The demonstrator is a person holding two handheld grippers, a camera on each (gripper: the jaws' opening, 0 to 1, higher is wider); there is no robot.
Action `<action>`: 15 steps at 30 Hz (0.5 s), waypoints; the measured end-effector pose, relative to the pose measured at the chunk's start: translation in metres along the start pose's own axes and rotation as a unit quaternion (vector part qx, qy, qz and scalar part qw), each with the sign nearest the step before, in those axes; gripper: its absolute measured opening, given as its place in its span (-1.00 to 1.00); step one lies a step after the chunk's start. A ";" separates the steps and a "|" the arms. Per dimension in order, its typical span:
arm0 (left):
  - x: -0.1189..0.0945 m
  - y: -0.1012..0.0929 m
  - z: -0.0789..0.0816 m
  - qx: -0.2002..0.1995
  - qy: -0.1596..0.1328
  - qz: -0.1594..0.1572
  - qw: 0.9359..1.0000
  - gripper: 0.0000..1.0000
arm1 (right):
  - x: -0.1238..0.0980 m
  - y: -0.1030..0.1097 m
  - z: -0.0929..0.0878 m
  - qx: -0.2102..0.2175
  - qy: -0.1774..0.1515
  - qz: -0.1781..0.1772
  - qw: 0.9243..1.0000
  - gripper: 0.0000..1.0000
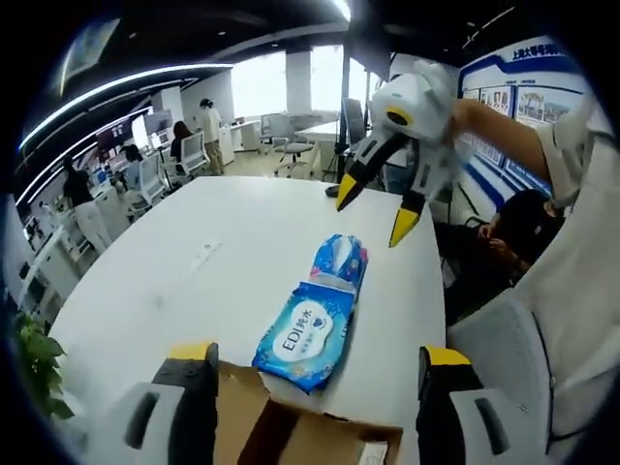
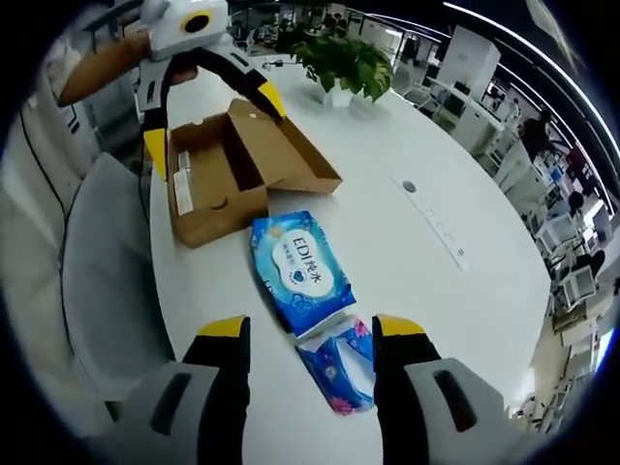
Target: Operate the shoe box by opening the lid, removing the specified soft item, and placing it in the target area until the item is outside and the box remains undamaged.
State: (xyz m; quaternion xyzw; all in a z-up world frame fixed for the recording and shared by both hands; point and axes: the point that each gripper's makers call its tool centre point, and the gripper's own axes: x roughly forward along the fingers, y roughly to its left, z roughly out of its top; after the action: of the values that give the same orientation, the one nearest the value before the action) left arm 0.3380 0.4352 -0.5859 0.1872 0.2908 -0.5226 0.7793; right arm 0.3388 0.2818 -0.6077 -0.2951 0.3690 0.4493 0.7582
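1. Brown cardboard shoe box (image 2: 228, 165) stands open on the white round desk (image 2: 407, 252), its lid folded back and its inside apparently bare. The blue soft pack of wet wipes (image 2: 298, 266) lies flat on the desk just beside it, with a smaller blue floral-print soft packet (image 2: 341, 366) touching the pack's far end.

2. Left hand-held gripper (image 1: 310, 383) hangs over the box's near edge, jaws wide apart and holding nothing. Right hand-held gripper (image 2: 310, 354) hovers above the floral packet, jaws likewise spread and bare.

3. Risk: the left jaws sit close to the thin cardboard wall, and a careless dip could dent or tear it. The right jaws, closing low, might nip the floral packet and drag the wipes pack along with it, or nudge either toward the desk edge near the grey office chair (image 2: 97, 281).

4. Right gripper view takes in the whole box, its label strip and a potted green plant (image 2: 344, 60) beyond. Left gripper view offers just a corner of the box (image 1: 291, 426), but shows the right hand-held gripper (image 1: 373, 208) from outside, raised clear above the desk, and people at workstations behind.
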 end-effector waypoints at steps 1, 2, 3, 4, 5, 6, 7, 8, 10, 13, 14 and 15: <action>-0.004 0.001 -0.001 -0.003 -0.003 0.004 1.000 0.76 | 0.001 0.002 0.003 -0.001 -0.002 0.003 1.000 -0.04; -0.009 0.003 -0.004 -0.008 -0.006 0.009 1.000 0.78 | 0.003 0.006 0.007 -0.004 -0.004 0.008 1.000 -0.04; -0.013 0.004 -0.006 -0.011 -0.008 0.013 1.000 0.78 | 0.005 0.008 0.010 -0.006 -0.005 0.010 1.000 -0.04; -0.016 0.005 -0.008 -0.014 -0.010 0.016 1.000 0.79 | 0.007 0.011 0.014 -0.010 -0.005 0.014 1.000 -0.04; -0.021 0.007 -0.011 -0.024 -0.014 0.024 0.999 0.81 | 0.008 0.014 0.017 -0.014 -0.006 0.017 1.000 -0.04; -0.025 0.009 -0.013 -0.031 -0.018 0.030 0.999 0.83 | 0.011 0.019 0.020 -0.017 -0.005 0.028 0.999 -0.06; -0.028 0.010 -0.016 -0.035 -0.022 0.033 0.999 0.86 | 0.013 0.023 0.022 -0.020 -0.003 0.033 0.999 -0.07; -0.033 0.011 -0.020 -0.042 -0.026 0.037 0.998 0.89 | 0.015 0.025 0.024 -0.024 -0.004 0.036 0.999 -0.07; -0.043 0.013 -0.028 -0.050 -0.032 0.047 0.997 0.90 | 0.020 0.031 0.031 -0.033 -0.004 0.042 0.999 -0.05; -0.056 0.015 -0.041 -0.064 -0.039 0.067 0.995 0.97 | 0.027 0.041 0.041 -0.043 -0.009 0.054 0.998 -0.05; -0.062 0.016 -0.047 -0.072 -0.042 0.072 0.994 0.99 | 0.029 0.044 0.044 -0.044 -0.013 0.060 0.997 -0.05; -0.065 0.015 -0.050 -0.075 -0.043 0.073 0.994 0.99 | 0.032 0.049 0.049 -0.048 -0.017 0.068 0.996 -0.05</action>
State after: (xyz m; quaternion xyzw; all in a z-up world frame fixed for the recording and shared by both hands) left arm 0.3202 0.5169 -0.5821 0.1262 0.2809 -0.4489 0.8388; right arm 0.3194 0.3556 -0.6130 -0.2975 0.3537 0.5218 0.7170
